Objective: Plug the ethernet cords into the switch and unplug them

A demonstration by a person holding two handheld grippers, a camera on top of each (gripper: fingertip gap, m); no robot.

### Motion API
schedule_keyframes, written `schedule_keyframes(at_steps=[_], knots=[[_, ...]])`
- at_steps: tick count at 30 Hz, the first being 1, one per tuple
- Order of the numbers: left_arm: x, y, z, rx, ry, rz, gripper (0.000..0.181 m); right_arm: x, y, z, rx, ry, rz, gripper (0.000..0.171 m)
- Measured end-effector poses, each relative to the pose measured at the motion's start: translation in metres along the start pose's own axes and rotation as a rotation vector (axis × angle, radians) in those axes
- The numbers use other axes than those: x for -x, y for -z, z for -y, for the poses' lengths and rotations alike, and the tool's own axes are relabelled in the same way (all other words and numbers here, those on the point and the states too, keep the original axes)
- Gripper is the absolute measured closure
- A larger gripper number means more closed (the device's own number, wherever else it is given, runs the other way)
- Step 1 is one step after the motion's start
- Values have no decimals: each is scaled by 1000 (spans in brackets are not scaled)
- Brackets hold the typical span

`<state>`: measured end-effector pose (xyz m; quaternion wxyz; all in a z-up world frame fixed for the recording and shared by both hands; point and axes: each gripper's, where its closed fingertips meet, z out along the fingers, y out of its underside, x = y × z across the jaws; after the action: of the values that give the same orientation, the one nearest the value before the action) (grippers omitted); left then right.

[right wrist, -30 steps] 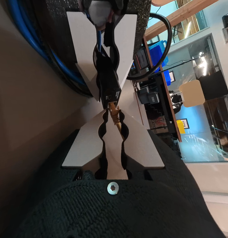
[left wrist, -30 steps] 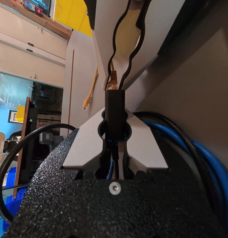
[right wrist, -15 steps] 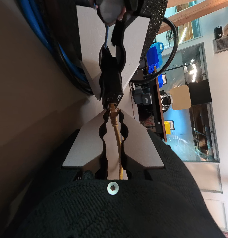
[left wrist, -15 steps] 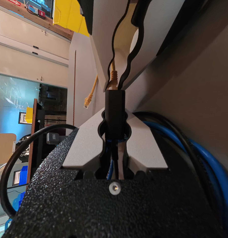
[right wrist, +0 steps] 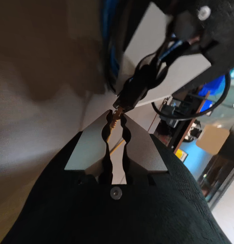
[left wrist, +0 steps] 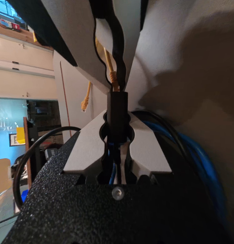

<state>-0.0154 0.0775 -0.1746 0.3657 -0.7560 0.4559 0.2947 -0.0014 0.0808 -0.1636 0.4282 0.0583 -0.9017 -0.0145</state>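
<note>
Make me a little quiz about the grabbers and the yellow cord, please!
1. True or false: the left gripper is shut on the black switch.
2. Which colour is the cord whose plug sits between the right gripper's fingers? A) yellow B) green C) red
3. Fill in: a second, loose plug hangs free in the left wrist view, and its colour is ____.

Key: 1 true; 2 A; 3 yellow.
</note>
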Motion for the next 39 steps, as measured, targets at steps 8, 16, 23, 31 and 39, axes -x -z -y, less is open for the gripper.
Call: schedule_keyframes(at_steps=[8,16,23,31,39], knots=[[20,15,-53,91,144,96,158,26,45,-40,35,174,208,161],[58,25,-35,-38,253,383,159,-85,131,-74,29,-113,-258,161],[50,18,-35,5,191,362,159,-151,256,-101,57,-255,-552,161],[44,14,-31,11,165,330,159,-57,284,-163,244,-574,-289,161],[57,26,-25,-27,231,368,159,34,240,-197,338,-818,-117,159]])
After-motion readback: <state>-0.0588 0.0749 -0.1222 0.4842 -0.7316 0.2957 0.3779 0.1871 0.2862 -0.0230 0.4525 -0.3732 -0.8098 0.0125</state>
